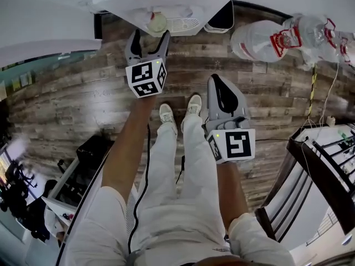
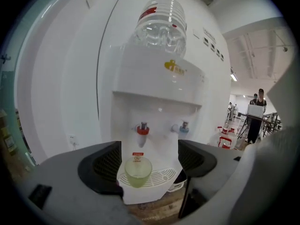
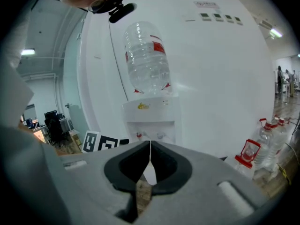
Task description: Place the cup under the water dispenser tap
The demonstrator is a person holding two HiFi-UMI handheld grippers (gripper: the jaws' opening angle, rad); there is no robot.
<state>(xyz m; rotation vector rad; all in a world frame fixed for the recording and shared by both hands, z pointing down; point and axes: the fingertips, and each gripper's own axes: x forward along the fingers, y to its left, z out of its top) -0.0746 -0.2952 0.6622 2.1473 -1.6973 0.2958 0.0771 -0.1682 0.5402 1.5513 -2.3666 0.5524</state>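
Observation:
A pale green translucent cup [image 2: 137,171] stands upright on the drip tray [image 2: 161,176] of the white water dispenser [image 2: 159,83], just below its red tap [image 2: 143,129]. A blue tap [image 2: 183,127] sits to the right. My left gripper [image 2: 150,168] is open, a little back from the cup, with nothing between its pads. From the head view the cup [image 1: 157,22] lies just beyond the left gripper [image 1: 150,37]. My right gripper [image 1: 217,79] hangs lower and to the right. In its own view the right gripper [image 3: 150,146] is shut on nothing and faces the dispenser [image 3: 150,116].
Spare water bottles [image 1: 260,40] lie on the wooden floor right of the dispenser, and a dark chair [image 1: 310,170] stands at the right. A desk with clutter [image 1: 66,187] is at the lower left. People stand far off [image 2: 257,111].

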